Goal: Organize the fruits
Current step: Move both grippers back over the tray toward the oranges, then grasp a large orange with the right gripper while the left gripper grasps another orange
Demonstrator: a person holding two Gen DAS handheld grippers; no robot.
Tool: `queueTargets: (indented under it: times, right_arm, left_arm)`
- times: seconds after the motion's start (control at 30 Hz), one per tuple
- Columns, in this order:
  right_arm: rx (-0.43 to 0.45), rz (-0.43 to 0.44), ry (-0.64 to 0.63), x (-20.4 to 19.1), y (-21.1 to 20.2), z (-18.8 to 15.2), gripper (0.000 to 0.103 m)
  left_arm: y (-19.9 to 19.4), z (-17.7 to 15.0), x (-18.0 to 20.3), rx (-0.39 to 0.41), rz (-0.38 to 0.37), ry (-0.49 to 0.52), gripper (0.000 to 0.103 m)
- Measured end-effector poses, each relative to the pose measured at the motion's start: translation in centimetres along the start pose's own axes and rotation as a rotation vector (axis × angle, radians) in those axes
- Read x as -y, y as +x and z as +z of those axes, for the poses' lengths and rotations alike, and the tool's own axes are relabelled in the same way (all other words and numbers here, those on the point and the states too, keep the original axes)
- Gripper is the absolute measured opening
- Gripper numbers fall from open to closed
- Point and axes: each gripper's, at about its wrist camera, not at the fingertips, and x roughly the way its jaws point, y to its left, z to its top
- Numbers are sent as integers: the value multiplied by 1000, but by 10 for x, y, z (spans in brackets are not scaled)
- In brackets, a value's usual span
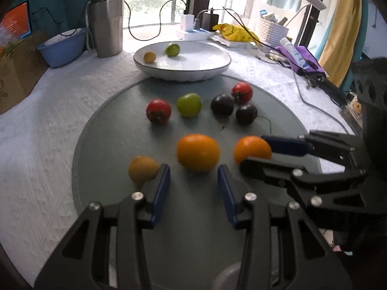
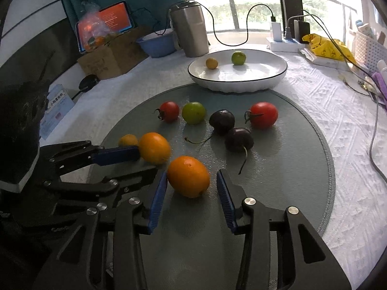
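A: Left tongs (image 1: pixel 193 176) nearest, spread wide, nothing held, low over the round grey mat (image 1: pixel 116 130). One orange fruit (image 1: pixel 197 152) just ahead of the gap, not between the pads.

B: Right tongs (image 2: pixel 191 183)?

A: Also wide. Second orange fruit (image 2: pixel 188 176) sits in the gap between the blue pads (image 2: pixel 159 193). Can't tell if either pad touches it; it rests on the mat.

B: Other stuff near the tips?

A: Small yellow fruit (image 1: pixel 143 169) just beside the left tongs' left pad. In the right wrist view the left tongs come in from the side, one blue finger against the first orange fruit.

B: Further out?

A: Mid-mat row: red tomato (image 1: pixel 158 111), green fruit (image 1: pixel 188 104), two dark cherries (image 1: pixel 222 105) close together, second red tomato (image 1: pixel 242 92) just behind them. Cherry stems lie on the mat.

B: And the plate?

A: White plate (image 1: pixel 205 68) at the mat's far edge, on the white-clothed surface (image 1: pixel 36 145). It holds one small yellow fruit (image 1: pixel 149 57) and one green fruit (image 1: pixel 172 49), apart from each other.

B: Behind that?

A: Steel tumbler (image 1: pixel 106 26) and blue bowl (image 1: pixel 63 47) to the left, cardboard box (image 2: pixel 108 53) with a lit phone screen (image 2: pixel 113 15), chargers and cables by the window, yellow bag (image 1: pixel 232 32), white basket (image 1: pixel 271 30).
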Motion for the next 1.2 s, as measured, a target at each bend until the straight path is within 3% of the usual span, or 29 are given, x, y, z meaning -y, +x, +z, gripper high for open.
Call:
queueTargets:
  times: [0.1, 0.8, 1.2]
  right_arm:
    - [5, 11, -7, -1, 0, 0, 37]
    - [35, -30, 23, 27, -17, 11, 37]
    - [73, -50, 10, 34, -26, 36, 37]
  left_arm:
    - [1, 4, 1, 11, 9, 0, 43]
    - [22, 34, 1, 15, 4, -4, 42]
    - [6, 47, 4, 43, -43, 8, 39]
